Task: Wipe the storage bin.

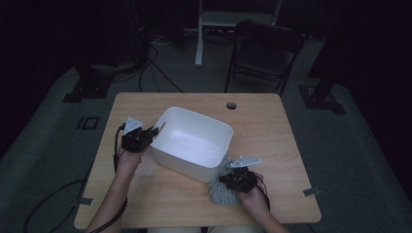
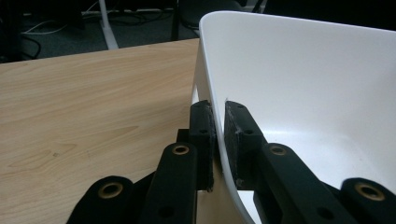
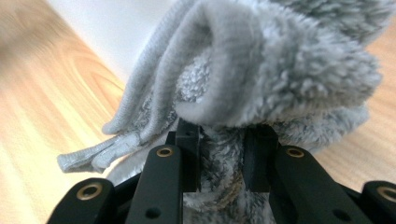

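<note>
A white plastic bin [image 1: 184,167] stands in the middle of the wooden table [image 1: 272,126]. My left gripper [image 1: 154,131] grips its left rim, and in the left gripper view the jaws [image 2: 218,135] pinch the thin white wall [image 2: 303,84], one pad inside and one outside. A grey fluffy cloth [image 1: 222,195] lies bunched on the table by the bin's near right corner. My right gripper [image 1: 225,181] is down on it. In the right gripper view its jaws [image 3: 223,149] close on a fold of the cloth [image 3: 280,74], with the bin's white wall [image 3: 116,28] just behind.
A cable hole [image 1: 231,105] is in the table's far edge. A dark chair [image 1: 265,51] and a white stand [image 1: 199,34] are on the floor beyond the table. Bare wood stretches to the right of the bin and along the near edge.
</note>
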Motion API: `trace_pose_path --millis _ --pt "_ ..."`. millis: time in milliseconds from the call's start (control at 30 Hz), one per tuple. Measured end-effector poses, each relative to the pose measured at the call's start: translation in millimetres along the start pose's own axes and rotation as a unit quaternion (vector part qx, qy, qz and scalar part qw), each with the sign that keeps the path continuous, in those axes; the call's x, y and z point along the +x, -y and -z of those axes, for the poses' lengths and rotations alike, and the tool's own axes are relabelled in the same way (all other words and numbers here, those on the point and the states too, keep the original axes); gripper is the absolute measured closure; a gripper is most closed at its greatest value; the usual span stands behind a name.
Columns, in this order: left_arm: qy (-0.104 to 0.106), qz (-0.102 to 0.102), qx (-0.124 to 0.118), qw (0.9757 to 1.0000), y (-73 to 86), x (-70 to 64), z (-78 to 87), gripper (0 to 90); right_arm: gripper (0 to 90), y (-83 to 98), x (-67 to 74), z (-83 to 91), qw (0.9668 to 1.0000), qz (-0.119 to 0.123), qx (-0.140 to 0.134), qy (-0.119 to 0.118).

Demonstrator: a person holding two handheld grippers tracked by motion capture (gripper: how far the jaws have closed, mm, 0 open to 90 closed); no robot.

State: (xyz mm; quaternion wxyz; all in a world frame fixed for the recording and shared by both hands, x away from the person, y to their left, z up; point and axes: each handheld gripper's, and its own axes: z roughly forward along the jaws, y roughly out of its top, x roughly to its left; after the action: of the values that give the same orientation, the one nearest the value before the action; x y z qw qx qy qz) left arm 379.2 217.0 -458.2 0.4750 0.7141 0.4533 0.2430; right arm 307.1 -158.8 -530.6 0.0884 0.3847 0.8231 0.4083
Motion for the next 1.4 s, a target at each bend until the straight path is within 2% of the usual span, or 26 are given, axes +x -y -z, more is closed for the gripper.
trace_pose_path --millis 33,133,167,200,233,267,367,467,633,667,700,800,900,967,1033,1133,1400 --pt "-0.002 0.002 0.002 1.0 -0.3 0.0 -0.2 81.6 72.4 -0.9 -3.2 0.7 0.9999 -0.011 0.003 -0.011" --pt "-0.013 0.003 0.006 0.9999 -1.5 -1.9 -0.8 82.0 72.3 -4.2 -2.8 6.4 0.9999 -0.004 -0.005 -0.011" --pt "-0.013 0.005 0.006 0.9999 -1.3 -2.0 -0.8 82.0 72.3 -9.6 -2.0 19.0 0.9994 -0.006 -0.031 -0.017" --pt "-0.013 0.005 0.006 0.9999 -1.3 -2.0 -0.8 81.9 72.3 -9.6 -2.0 19.0 0.9994 -0.006 -0.031 -0.017" --pt "-0.015 0.004 0.006 0.9999 -1.4 -2.1 -0.6 81.9 72.2 -13.2 -0.9 26.9 0.9988 -0.002 -0.046 -0.018" --pt "-0.014 0.005 0.006 0.9999 -1.3 -2.2 -0.7 81.9 72.1 -20.1 1.9 44.2 0.9963 0.006 -0.082 -0.025" --pt "-0.011 0.0 0.005 0.9999 -1.2 -2.2 -0.8 81.8 71.8 -29.2 2.4 64.3 0.9888 0.011 -0.139 -0.053" --pt "-0.003 0.002 0.002 1.0 -0.6 -0.8 -1.1 81.6 71.9 -36.6 0.5 63.5 0.9888 0.015 -0.141 -0.047" --pt "-0.004 -0.008 0.001 1.0 -0.6 -2.7 -1.0 80.6 72.2 -36.0 -4.2 60.0 0.9897 0.013 -0.134 -0.048" --pt "-0.002 -0.006 0.0 1.0 -0.5 -2.4 -1.1 80.6 72.4 -35.1 -4.3 57.7 0.9909 0.013 -0.128 -0.041" --pt "-0.002 -0.005 0.001 1.0 -0.5 -2.2 -1.1 80.5 72.5 -32.1 -4.5 49.2 0.9943 0.012 -0.104 -0.021" --pt "-0.003 -0.001 0.001 1.0 -0.4 -1.5 -1.1 80.3 72.4 -29.1 -11.0 47.4 0.9935 -0.006 -0.107 -0.039" --pt "-0.004 -0.003 0.001 1.0 -0.7 -2.4 -1.6 80.3 72.3 -35.6 -10.0 57.2 0.9918 0.002 -0.125 -0.027" --pt "-0.001 -0.001 0.0 1.0 -0.6 -2.2 -2.0 80.3 72.2 -40.6 -10.0 65.5 0.989 0.007 -0.147 -0.016" --pt "0.0 -0.008 0.002 1.0 -0.8 -3.8 -2.2 80.3 72.2 -43.9 -12.5 68.6 0.9869 0.001 -0.161 -0.014" --pt "-0.001 -0.012 0.003 0.9999 -1.2 -5.2 -2.3 80.3 72.6 -44.5 -13.2 62.8 0.9882 0.001 -0.152 -0.016" --pt "-0.005 -0.013 0.003 0.9999 -1.0 -5.7 -2.0 80.3 73.3 -40.6 -15.7 60.1 0.9869 -0.001 -0.161 -0.013"
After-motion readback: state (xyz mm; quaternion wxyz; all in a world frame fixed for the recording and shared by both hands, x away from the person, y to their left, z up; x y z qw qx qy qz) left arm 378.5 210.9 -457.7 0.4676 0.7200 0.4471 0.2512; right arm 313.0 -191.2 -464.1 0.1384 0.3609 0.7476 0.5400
